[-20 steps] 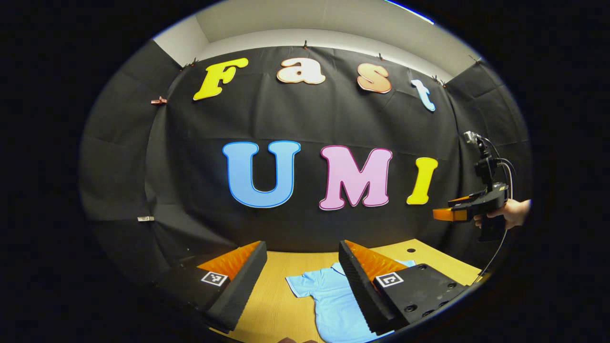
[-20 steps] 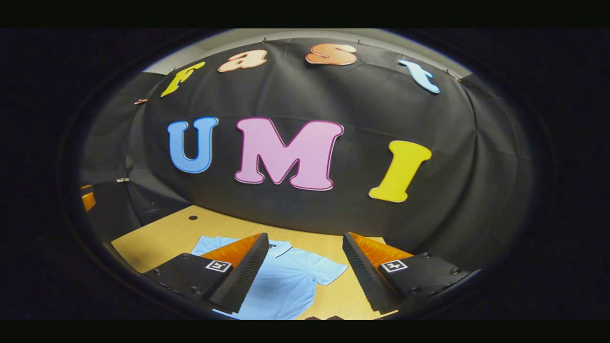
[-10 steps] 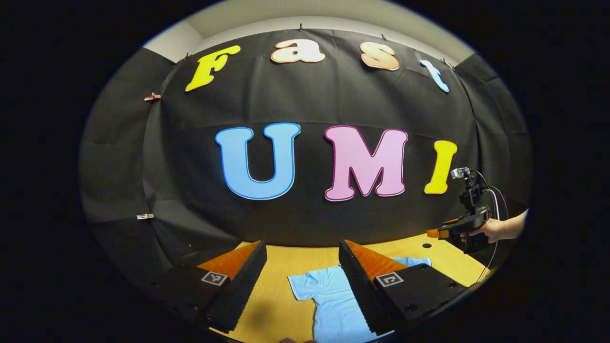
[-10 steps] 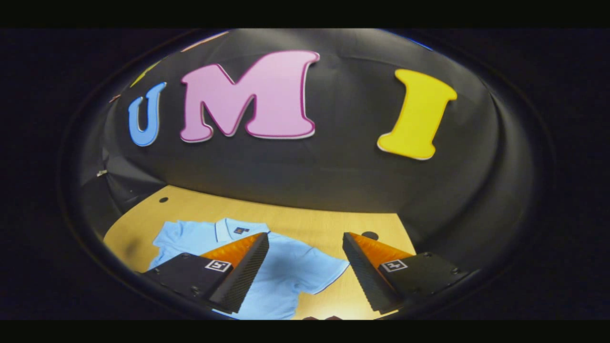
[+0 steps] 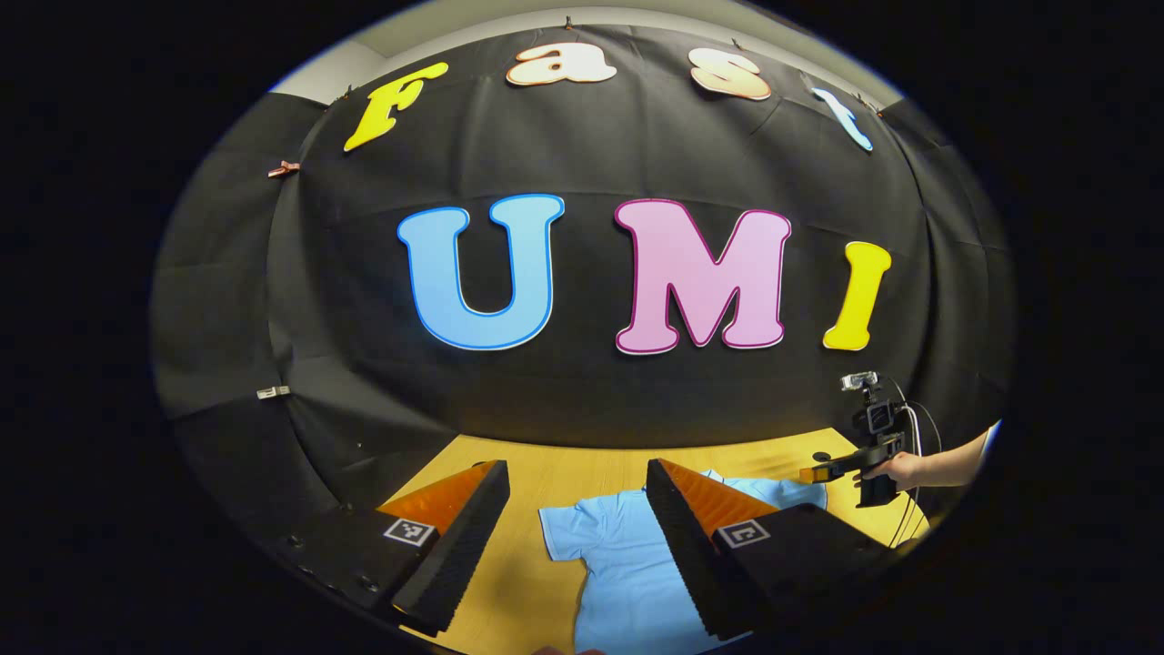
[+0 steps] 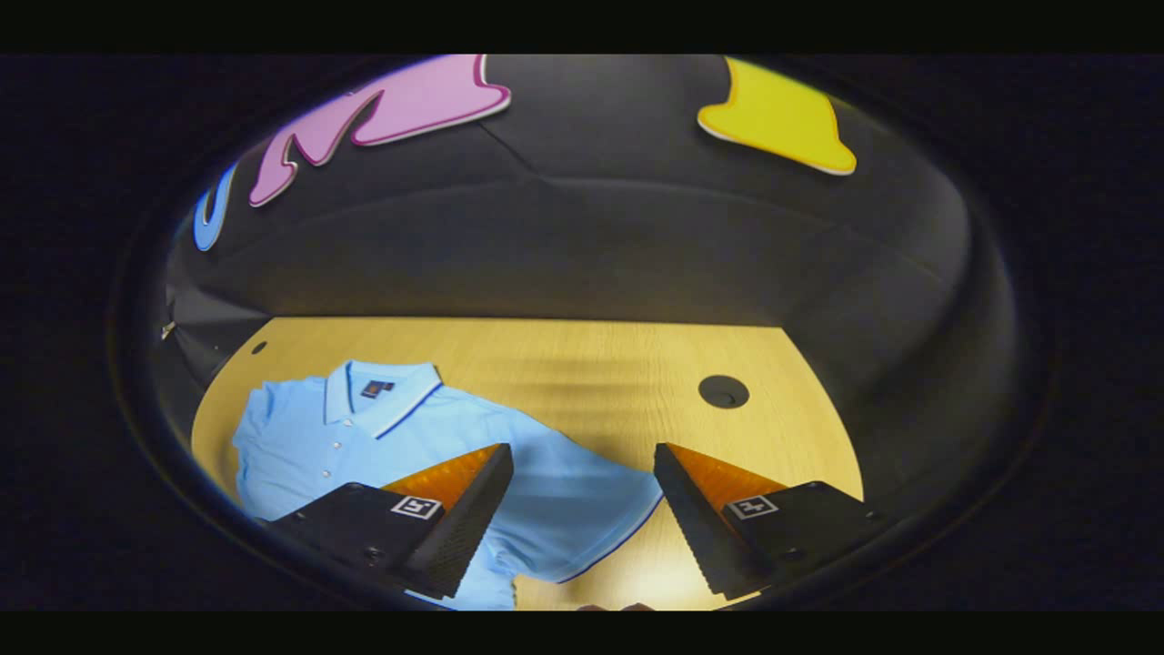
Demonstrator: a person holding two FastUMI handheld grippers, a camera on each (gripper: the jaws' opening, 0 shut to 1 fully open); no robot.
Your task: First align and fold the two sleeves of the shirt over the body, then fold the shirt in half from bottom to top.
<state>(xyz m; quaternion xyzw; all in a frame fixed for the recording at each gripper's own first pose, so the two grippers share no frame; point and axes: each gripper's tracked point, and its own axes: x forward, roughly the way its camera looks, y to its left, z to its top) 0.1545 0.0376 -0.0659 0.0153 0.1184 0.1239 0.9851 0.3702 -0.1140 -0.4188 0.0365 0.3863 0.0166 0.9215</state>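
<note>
A light blue polo shirt [image 6: 382, 437] lies flat on the wooden table [image 6: 591, 382], collar toward the back wall, both short sleeves spread out. In the right gripper view my right gripper [image 6: 582, 509] is open just above the shirt's right sleeve [image 6: 591, 509], with the sleeve's hem between its fingers' lines. In the left gripper view my left gripper [image 5: 577, 537] is open, held higher over the shirt [image 5: 618, 564], whose left sleeve [image 5: 564, 528] lies between its fingers. The right gripper [image 5: 818, 473] also shows there at the far right, held by a hand [image 5: 900, 468] low over the shirt's other sleeve.
The table has a round cable hole [image 6: 724, 391] right of the shirt and a smaller hole [image 6: 259, 347] at the far left. The black cloth wall [image 6: 591, 246] stands right behind the table's back edge. Bare wood lies right of the shirt.
My right gripper has dropped and tilted down toward the shirt's right sleeve; the table now looms larger in its view. The left gripper has lowered slightly. Both stayed open.
</note>
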